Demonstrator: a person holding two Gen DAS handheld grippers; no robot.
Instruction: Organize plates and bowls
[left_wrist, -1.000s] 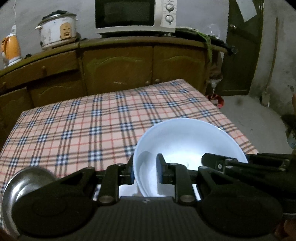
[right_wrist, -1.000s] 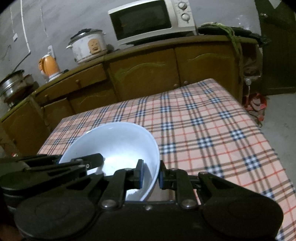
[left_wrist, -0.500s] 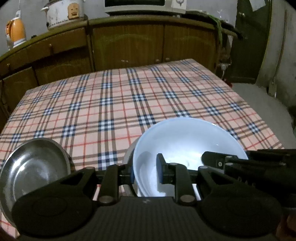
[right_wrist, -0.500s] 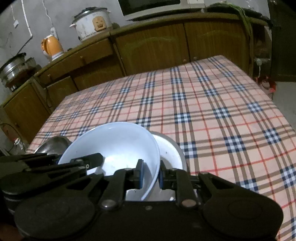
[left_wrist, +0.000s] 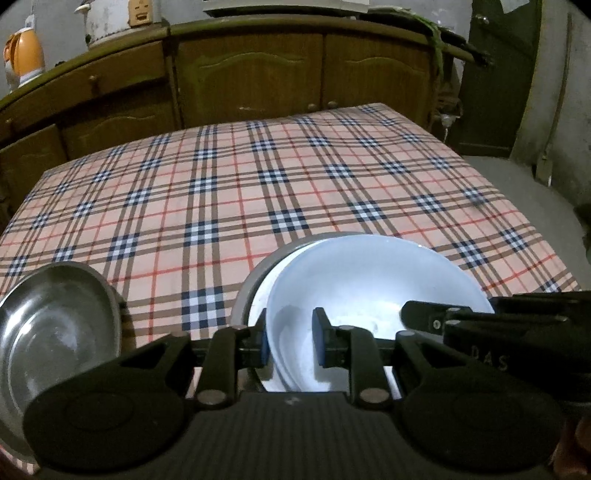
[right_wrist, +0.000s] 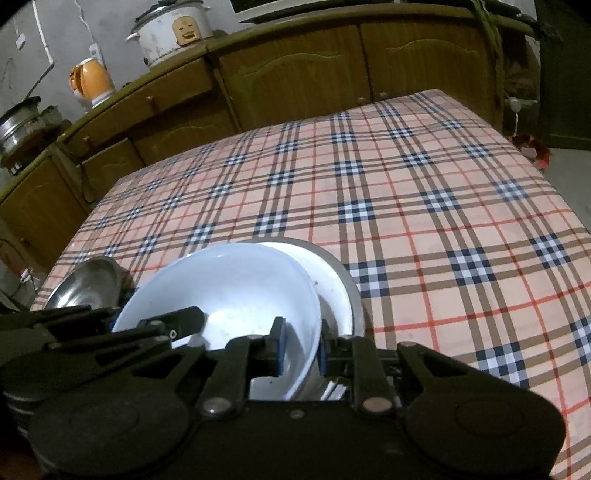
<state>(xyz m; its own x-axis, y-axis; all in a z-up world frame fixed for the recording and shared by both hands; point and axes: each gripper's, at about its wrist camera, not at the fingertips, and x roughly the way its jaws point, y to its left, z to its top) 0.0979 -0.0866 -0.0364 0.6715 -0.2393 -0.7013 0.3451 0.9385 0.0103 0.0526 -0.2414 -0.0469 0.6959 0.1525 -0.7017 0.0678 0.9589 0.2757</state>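
White bowl (left_wrist: 373, 280), smooth and glossy, hangs between my two tongs over the near edge of the table, sitting into a wider steel plate (left_wrist: 251, 284) whose grey rim shows around its far side. My left gripper (left_wrist: 289, 341) pinches the bowl's left rim, one blue pad inside and one outside. My right gripper (right_wrist: 301, 345) clamps the right rim the same way. Both tilt downward toward the tabletop, and each shows as a black linkage in the other's view. A second steel bowl (left_wrist: 55, 332), shiny and shallow, sits just left of the stack on the cloth. The plaid tablecloth (left_wrist: 236, 184), peach with navy and red lines, covers the whole table. Behind it runs a dark wooden cabinet (left_wrist: 258, 74) with arched door panels, carrying a white rice cooker (right_wrist: 173, 31) and an orange kettle (right_wrist: 90, 79). A dark door (left_wrist: 495, 74) stands to the right.
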